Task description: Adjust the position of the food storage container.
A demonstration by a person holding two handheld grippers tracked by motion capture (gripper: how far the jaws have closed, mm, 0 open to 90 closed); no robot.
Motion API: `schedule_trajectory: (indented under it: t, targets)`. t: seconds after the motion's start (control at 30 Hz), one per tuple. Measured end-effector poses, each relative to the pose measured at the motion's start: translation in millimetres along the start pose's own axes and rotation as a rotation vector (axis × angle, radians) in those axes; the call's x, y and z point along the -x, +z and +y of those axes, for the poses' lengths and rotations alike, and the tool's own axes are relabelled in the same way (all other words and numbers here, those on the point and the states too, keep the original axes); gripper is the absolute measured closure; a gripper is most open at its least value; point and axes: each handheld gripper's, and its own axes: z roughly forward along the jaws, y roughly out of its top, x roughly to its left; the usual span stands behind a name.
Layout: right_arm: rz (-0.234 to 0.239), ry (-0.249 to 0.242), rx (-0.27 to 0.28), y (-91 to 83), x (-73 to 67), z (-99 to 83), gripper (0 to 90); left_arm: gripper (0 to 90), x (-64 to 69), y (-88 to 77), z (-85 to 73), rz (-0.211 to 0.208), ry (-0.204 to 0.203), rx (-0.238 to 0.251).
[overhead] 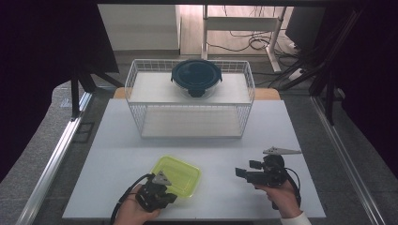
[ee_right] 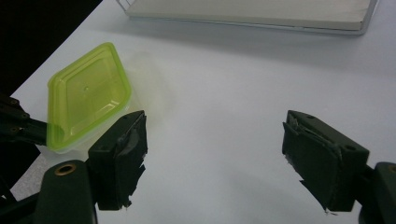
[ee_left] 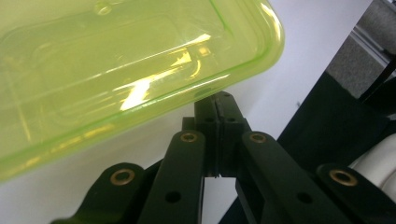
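The yellow-green container (overhead: 177, 175) is taken as the landmark; it lies on the white worktop (overhead: 117, 154) at the near edge, well in front of the wire basket (overhead: 136, 89). The left claw (overhead: 157, 193) is positioned at the container's near-left corner. In the left gripper view its jaws are seen pressed together at the container's rim (ee_left: 233, 77); the tips reach up to the rim's underside, but whether the rim is pinched between them cannot be told, since the lid edge hides the contact point. This placement is judged to suit a grip on the thin, overhanging lip, which offers the only narrow edge on an otherwise wide, smooth body. The right claw (overhead: 244, 173) is held to the right of the container, apart from it, with its jaws standing wide apart and nothing between them; in the right gripper view the worn pads (ee_right: 128, 149) are seen above bare worktop, with the container beyond the left pad. It is judged to be kept ready as a second support for the far side. Behind the container, on the basket's upper shelf, a round container with a dark blue lid (overhead: 195, 76) is stored. No brand, label or legible writing is found on any item; only a small moulded dimple is visible on the yellow-green lid.
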Motion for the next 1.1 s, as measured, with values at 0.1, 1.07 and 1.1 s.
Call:
schedule_trajectory:
  t: [0.1,1.07,1.1]
  targets:
    - [0.001,-0.001,-0.001,-0.3,0.2,0.0,22.1,89.3,3.3,7.6,8.9,-0.011,0.012,0.003]
    - [0.002,0.009,-0.011,1.8,2.2,-2.1,22.1,89.6,4.8,39.3,50.6,-0.054,-0.027,0.061]
    - [0.003,0.009,-0.011,1.8,2.3,-2.2,22.1,89.6,5.0,40.1,51.4,-0.055,-0.029,0.064]
